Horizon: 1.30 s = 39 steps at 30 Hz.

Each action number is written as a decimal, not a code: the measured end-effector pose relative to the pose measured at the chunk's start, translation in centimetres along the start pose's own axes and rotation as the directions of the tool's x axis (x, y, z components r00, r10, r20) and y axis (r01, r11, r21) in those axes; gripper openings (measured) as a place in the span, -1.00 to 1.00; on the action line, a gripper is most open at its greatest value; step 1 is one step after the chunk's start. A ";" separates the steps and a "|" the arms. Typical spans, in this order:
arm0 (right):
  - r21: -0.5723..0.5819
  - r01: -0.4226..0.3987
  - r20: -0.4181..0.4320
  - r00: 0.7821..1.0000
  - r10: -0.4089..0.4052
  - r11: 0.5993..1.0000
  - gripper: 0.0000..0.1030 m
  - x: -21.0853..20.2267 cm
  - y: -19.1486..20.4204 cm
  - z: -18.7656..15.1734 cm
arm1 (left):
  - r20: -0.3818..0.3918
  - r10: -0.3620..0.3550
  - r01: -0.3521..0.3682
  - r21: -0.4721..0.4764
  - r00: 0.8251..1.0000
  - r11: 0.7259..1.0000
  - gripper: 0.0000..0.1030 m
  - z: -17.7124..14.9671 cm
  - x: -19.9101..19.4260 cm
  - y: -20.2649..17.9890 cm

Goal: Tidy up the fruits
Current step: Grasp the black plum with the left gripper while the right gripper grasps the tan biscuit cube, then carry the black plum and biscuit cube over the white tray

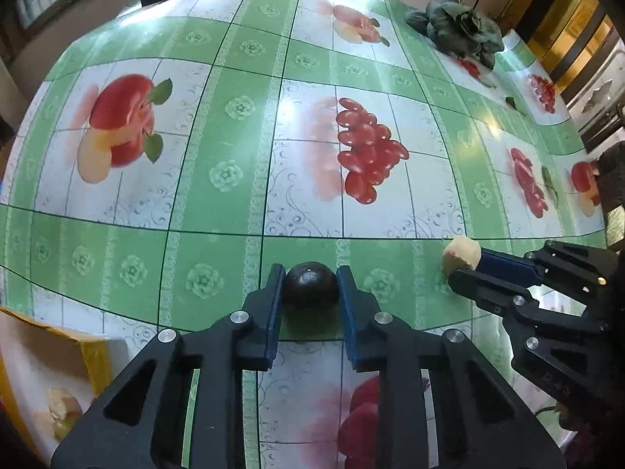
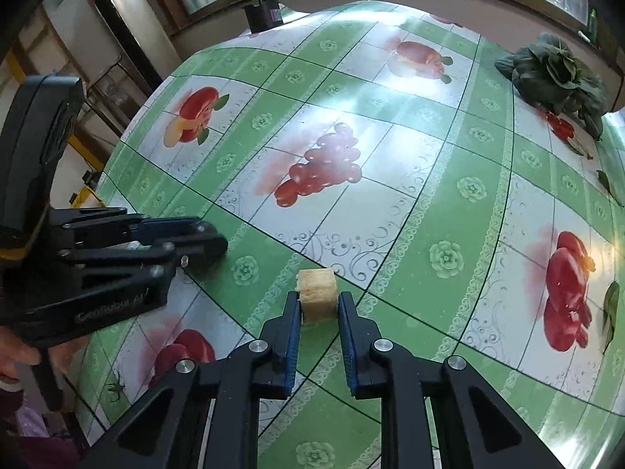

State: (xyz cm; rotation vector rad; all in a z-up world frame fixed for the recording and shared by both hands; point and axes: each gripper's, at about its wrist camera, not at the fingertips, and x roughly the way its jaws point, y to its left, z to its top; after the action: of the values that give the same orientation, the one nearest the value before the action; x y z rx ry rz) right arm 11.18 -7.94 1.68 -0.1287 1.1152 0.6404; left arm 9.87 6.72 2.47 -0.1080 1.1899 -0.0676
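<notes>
I have my left gripper (image 1: 310, 273) clamped on a dark round fruit (image 1: 310, 283), my right gripper (image 2: 318, 301) pinching a pale chunk (image 2: 317, 291) (both on the tablecloth (image 1: 218, 156)); lifting comes next.

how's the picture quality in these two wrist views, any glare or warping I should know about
Left wrist view: strong fisheye bulge curves the tablecloth grid; mild glare near the far edge; the dark round fruit between the left gripper pads is sharp. Right wrist view: same bulge, a broad white window glare washes out the printed grapes and apple; the pale fruit chunk in the right gripper stays clear.
</notes>
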 end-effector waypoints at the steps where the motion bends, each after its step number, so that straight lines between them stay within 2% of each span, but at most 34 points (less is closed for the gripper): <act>1: 0.006 -0.003 0.001 1.000 0.003 1.000 -0.65 -0.1 0.0 -0.1 | -0.004 0.001 -0.001 -0.007 1.000 1.000 -0.52 -0.1 -0.1 0.2; 8: 0.035 -0.049 0.032 0.998 0.048 0.998 -0.65 -1.9 0.6 -1.0 | 0.042 0.036 -0.034 -0.039 0.998 0.999 -0.53 -2.0 -3.5 1.1; 14: 0.035 0.002 0.027 1.000 -0.003 0.999 -0.64 -2.2 1.6 -1.7 | 0.037 0.036 -0.033 -0.063 0.999 0.997 -0.52 -3.8 -4.6 1.8; 16: 0.057 0.002 0.058 0.998 -0.005 0.998 -0.53 -2.6 1.3 -1.7 | 0.040 0.035 -0.032 -0.079 0.999 0.996 -0.52 -4.4 -5.2 2.2; 17: 0.065 -0.004 0.042 0.999 0.001 0.998 -0.30 -2.4 1.1 -1.6 | 0.042 0.035 -0.031 -0.085 0.999 0.996 -0.52 -4.6 -5.4 2.3; 18: 0.072 0.004 0.032 0.999 -0.006 0.997 -0.24 -2.1 1.0 -1.6 | 0.045 0.034 -0.030 -0.091 0.998 0.995 -0.52 -4.8 -5.7 2.4; 22: 0.091 0.018 0.055 0.998 -0.023 0.996 -0.24 -1.4 0.8 -0.8 | 0.059 0.027 -0.021 -0.100 0.998 0.995 -0.52 -5.4 -6.8 2.6; 24: 0.082 0.020 0.054 0.998 -0.025 0.996 -0.31 -0.8 1.0 -0.3 | 0.062 0.027 -0.021 -0.101 0.998 0.995 -0.52 -5.7 -7.2 2.5; 27: 0.012 0.066 0.018 0.998 -0.067 0.998 -0.64 0.1 1.9 -0.3 | 0.069 0.025 -0.018 -0.113 0.997 0.993 -0.52 -6.2 -7.8 2.7; 30: 0.018 0.057 -0.004 0.998 -0.057 0.998 -0.66 -0.3 1.7 -0.6 | 0.071 0.029 -0.020 -0.128 0.997 0.992 -0.52 -6.8 -8.3 3.1; 39: 0.019 0.009 0.040 0.999 -0.010 1.000 -0.66 -4.5 3.4 -1.9 | 0.108 0.057 -0.042 -0.139 0.992 0.989 -0.52 -8.3 -10.4 3.4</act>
State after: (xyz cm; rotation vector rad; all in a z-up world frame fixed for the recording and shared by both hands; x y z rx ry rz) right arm 6.55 -7.82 5.42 -0.1041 1.0814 0.6216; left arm -1.72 10.86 8.57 -0.2000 1.0840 0.0635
